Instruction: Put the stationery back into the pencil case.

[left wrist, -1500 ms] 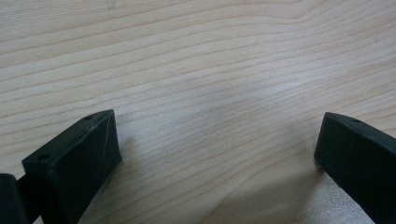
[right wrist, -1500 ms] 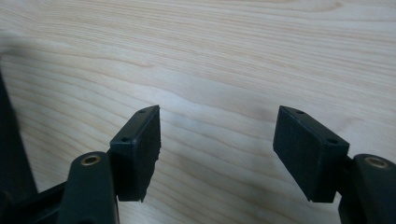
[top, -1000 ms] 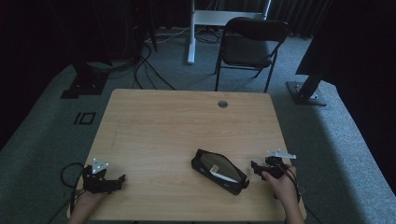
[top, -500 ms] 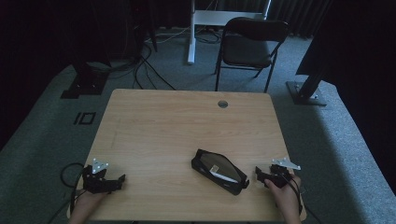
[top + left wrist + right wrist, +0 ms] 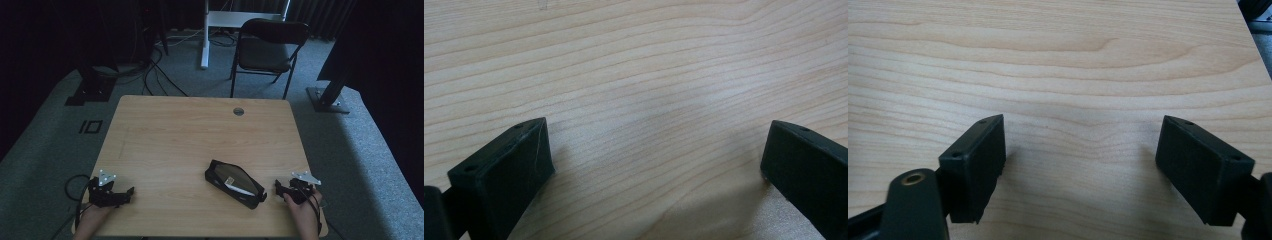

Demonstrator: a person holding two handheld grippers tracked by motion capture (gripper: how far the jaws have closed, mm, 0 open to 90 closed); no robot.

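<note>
A black zip pouch with something pale showing through its clear face lies flat on the wooden table, near the front right. My right gripper rests just to the right of the pouch, pointing at it, apart from it. Its jaws have just been opening and stand open over bare wood, with nothing between them. My left gripper sits at the front left corner, far from the pouch. It is open too, with only wood grain between its jaws.
A round cable hole sits near the table's far edge. Beyond the table stand a dark folding chair and a white desk leg. Cables lie on the grey carpet at the far left.
My right gripper has drawn back a little from the pouch toward the table's front right corner. The left gripper and the pouch have stayed put.
</note>
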